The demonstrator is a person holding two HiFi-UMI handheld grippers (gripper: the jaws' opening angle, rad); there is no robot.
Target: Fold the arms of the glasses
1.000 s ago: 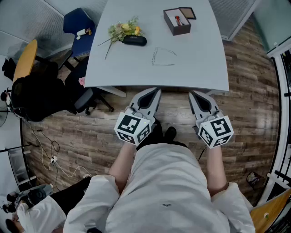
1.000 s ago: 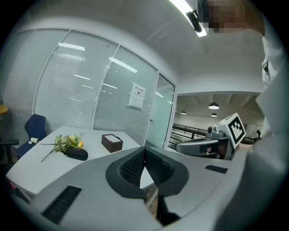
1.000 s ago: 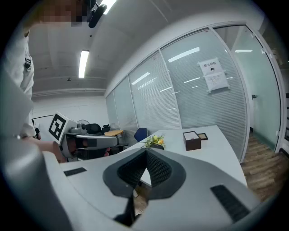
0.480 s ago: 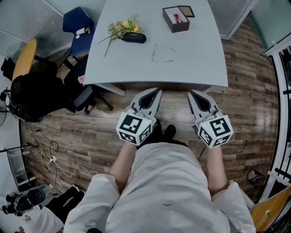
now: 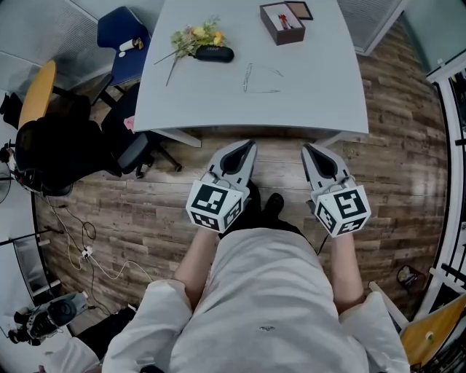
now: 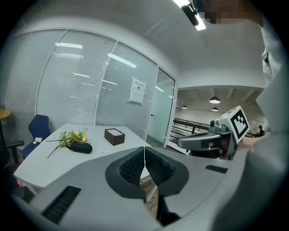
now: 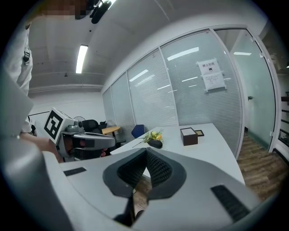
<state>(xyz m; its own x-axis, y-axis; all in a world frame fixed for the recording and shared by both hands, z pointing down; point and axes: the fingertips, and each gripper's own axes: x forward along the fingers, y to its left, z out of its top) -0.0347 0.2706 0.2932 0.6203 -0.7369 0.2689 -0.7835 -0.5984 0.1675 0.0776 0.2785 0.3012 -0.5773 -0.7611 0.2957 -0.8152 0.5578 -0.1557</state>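
Wooden floor (image 5: 87, 211) ran under me, and a pale bench (image 5: 320, 95) stood ahead at 12 o'clock. I held both tongs low over the floor, just short of the bench's near edge and well apart from everything on it. My left tongs (image 5: 251, 144) were pressed together with nothing between them. My right tongs (image 5: 306, 148) were the same, tips closed on nothing. They sat side by side, the left at 9 o'clock of the right, both pointing toward the bench.

The glasses (image 5: 248, 77) lay near the middle of the bench, at 12 o'clock from the tongs, with their arms spread out toward 3 o'clock. Flowers (image 5: 193, 38) and a black case (image 5: 213, 53) lay touching at 10 o'clock of the glasses. A brown box (image 5: 280, 22) stood at 1 o'clock of them, its lid (image 5: 299, 10) just beside it. A blue chair (image 5: 120, 40) stood at the bench's 9 o'clock side, and a black chair (image 5: 58, 156) stood nearer me.
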